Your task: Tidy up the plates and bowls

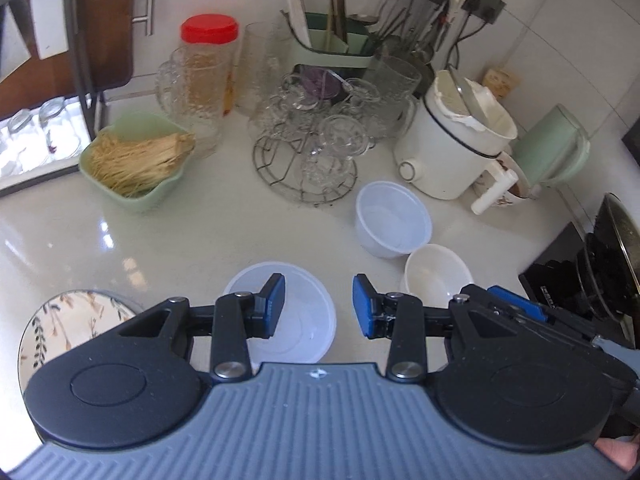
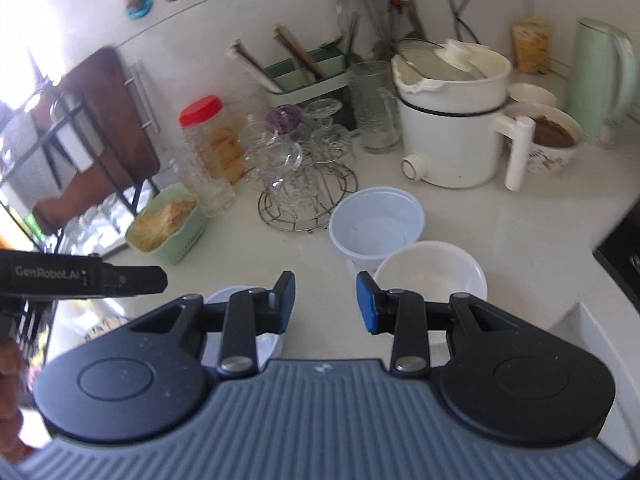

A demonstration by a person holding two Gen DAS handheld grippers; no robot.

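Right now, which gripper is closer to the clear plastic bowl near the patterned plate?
Left. The left gripper hangs right over the clear plastic bowl; the right gripper sits off to its right, nearer the white bowl.

both views sit just behind their own gripper fingers and look forward and steeply down onto a white counter. the left wrist view hangs close over the near part of the counter, above a clear plastic bowl, with a leaf-patterned plate at its lower left edge and the right gripper's body entering from the right. the right wrist view stands a little further to the right and faces the same back corner; the left gripper's body crosses its left edge. both views share the translucent bowl, the white bowl, the wire rack of glassware, the white electric pot and the red-lidded jar.
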